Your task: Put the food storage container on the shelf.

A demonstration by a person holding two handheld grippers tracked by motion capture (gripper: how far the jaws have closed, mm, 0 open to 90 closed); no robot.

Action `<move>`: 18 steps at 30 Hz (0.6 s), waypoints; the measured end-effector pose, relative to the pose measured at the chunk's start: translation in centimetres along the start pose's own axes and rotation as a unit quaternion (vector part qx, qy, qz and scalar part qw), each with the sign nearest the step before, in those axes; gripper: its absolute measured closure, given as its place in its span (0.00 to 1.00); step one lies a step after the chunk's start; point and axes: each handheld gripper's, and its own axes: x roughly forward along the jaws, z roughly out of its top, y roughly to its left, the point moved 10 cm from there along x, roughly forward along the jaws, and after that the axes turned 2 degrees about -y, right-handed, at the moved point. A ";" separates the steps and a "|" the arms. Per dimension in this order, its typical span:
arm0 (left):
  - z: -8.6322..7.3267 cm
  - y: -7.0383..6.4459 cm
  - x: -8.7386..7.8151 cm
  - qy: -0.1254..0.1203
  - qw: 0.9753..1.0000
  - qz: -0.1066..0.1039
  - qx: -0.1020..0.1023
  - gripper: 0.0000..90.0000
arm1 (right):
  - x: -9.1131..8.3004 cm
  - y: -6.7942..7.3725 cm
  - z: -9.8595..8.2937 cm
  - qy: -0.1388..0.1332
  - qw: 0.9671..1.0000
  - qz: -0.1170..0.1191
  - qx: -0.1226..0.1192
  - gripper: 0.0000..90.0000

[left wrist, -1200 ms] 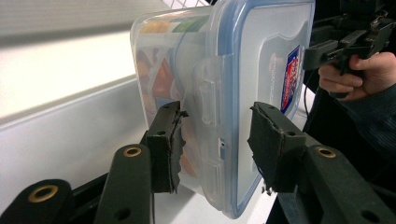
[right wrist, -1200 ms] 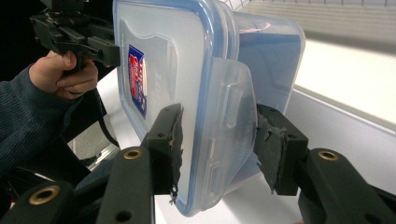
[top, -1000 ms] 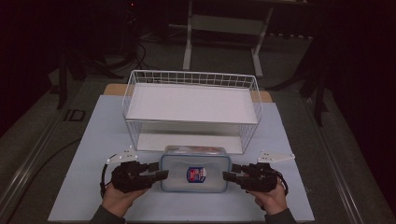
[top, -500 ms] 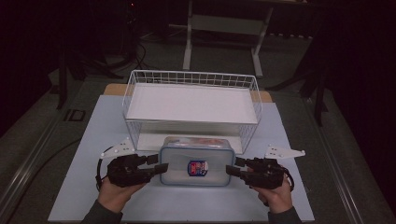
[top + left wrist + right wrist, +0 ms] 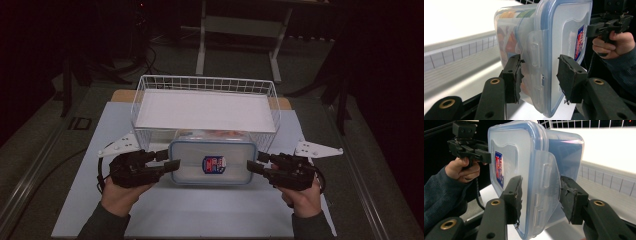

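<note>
Progress shows in the box (image 5: 213,162): a second ago it sat lower on the sheet, nearer the person, and now it has travelled toward 12 o'clock until its far edge meets the near wall of the basket (image 5: 206,84). Both hands have gone forward with it. I judge that the box is being carried toward the basket and that the lift over the wire wall remains to be done. The left gripper (image 5: 170,164) holds the box's 9 o'clock end, the right gripper (image 5: 253,165) its 3 o'clock end. In the left gripper view the left gripper (image 5: 539,75) has its pads either side of the side latch, one pressed on the wall and the other just beside the lid; the right gripper (image 5: 540,195) stands likewise across the opposite latch. Whether the box is off the sheet I cannot tell. The box is clear plastic, rectangular with rounded corners, with a blue-rimmed lid (image 5: 511,160) clipped shut by hinged latches and a small red-and-blue sticker (image 5: 213,163) at its centre. Orange and green contents show dimly through the wall.
</note>
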 end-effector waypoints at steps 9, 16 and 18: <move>2.6 0.0 -0.2 -0.017 1.000 0.005 0.022 0.61 | -0.3 0.0 2.6 -0.020 1.000 -0.004 -0.017 0.60; 4.1 0.5 0.0 -0.024 0.999 0.013 0.033 0.60 | -0.1 -0.6 4.2 -0.025 0.999 -0.012 -0.029 0.59; 4.6 0.7 0.1 -0.027 0.999 0.017 0.039 0.60 | 0.0 -0.8 4.6 -0.026 0.999 -0.015 -0.034 0.59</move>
